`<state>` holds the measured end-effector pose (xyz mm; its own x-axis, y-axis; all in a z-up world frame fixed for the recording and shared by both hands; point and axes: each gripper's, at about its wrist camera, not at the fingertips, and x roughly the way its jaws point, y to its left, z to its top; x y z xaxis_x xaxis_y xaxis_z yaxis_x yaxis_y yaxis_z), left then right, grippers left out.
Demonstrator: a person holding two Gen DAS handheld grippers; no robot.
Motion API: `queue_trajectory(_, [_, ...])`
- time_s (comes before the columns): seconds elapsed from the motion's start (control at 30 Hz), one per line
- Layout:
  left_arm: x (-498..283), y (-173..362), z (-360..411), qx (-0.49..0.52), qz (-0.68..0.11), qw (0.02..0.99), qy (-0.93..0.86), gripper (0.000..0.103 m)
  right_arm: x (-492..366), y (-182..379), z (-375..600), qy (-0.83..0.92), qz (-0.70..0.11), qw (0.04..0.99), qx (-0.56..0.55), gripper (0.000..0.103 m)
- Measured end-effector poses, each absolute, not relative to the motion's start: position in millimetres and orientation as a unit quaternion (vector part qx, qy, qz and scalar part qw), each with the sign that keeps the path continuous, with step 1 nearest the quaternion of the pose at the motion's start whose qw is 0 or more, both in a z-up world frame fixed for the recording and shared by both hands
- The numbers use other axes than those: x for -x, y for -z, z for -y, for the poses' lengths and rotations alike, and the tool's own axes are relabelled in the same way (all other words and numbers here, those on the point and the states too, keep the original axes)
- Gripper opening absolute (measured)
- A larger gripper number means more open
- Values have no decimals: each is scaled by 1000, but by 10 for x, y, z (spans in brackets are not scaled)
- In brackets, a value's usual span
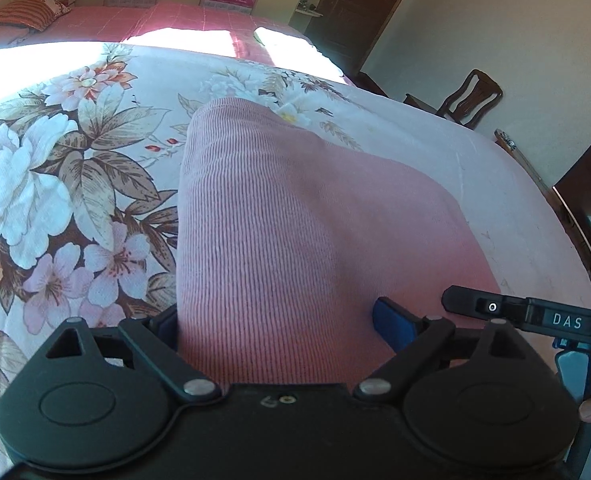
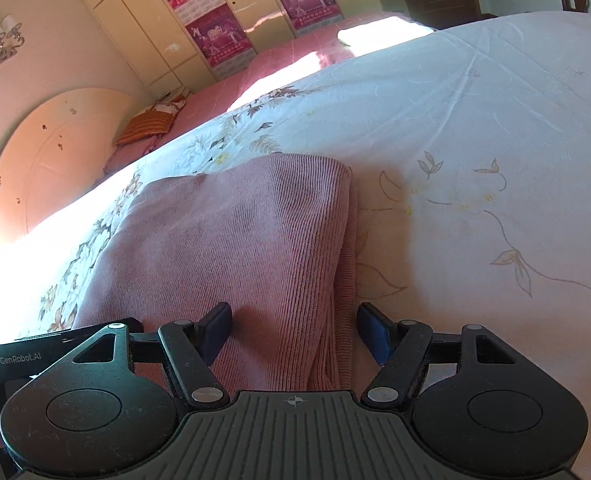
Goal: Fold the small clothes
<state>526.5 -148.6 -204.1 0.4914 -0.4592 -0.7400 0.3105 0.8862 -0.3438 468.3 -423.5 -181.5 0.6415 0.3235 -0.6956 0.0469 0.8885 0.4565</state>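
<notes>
A pink ribbed knit garment [image 1: 279, 232] lies folded on the floral bedspread [image 1: 55, 168]. My left gripper [image 1: 279, 324] is open, its blue pads on either side of the garment's near left corner. My right gripper [image 2: 293, 330] is open too, straddling the garment's [image 2: 235, 240] near right edge, where stacked layers show. The right gripper's body [image 1: 535, 316] shows at the right of the left wrist view. The left gripper's body [image 2: 35, 356] shows at the lower left of the right wrist view.
The white part of the bedspread [image 2: 475, 140] stretches to the right of the garment. A striped pillow [image 2: 151, 124] and headboard [image 2: 47, 160] are at the far left. A wooden chair [image 1: 467, 100] and a dark door [image 1: 355, 4] stand beyond the bed.
</notes>
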Motion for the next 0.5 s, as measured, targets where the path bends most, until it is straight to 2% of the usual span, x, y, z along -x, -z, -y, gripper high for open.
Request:
queue_trajectory(0.1, [-5251, 2041, 1512, 81, -447, 860, 232, 85, -4691, 1810, 4173, -88, -419, 877, -219, 68])
queue_trajectory(0.13, [-5244, 2022, 1505, 87, -446, 859, 234, 76, -4693, 1805, 4150, -88, -421, 878, -209, 60])
queue_trajectory(0.17, [-5236, 2003, 1499, 91, -444, 860, 233, 68, -4711, 1811, 4136, -95, -425, 874, -215, 42])
queue_trajectory(0.23, [-5219, 1964, 1492, 95, -440, 862, 232, 57, -4711, 1820, 4150, -105, -428, 866, -234, 26])
queue_trajectory(0.3, [-5220, 1949, 1500, 93, -438, 864, 230, 52, -4712, 1829, 4123, -104, -426, 870, -225, 25])
queue_trajectory(0.37, [-5209, 1905, 1505, 92, -433, 867, 229, 40, -4702, 1798, 4124, -102, -424, 866, -246, 23])
queue_trajectory(0.5, [-5112, 1725, 1513, 85, -414, 875, 237, 36, -4606, 1579, 4094, -125, -399, 869, -263, 21])
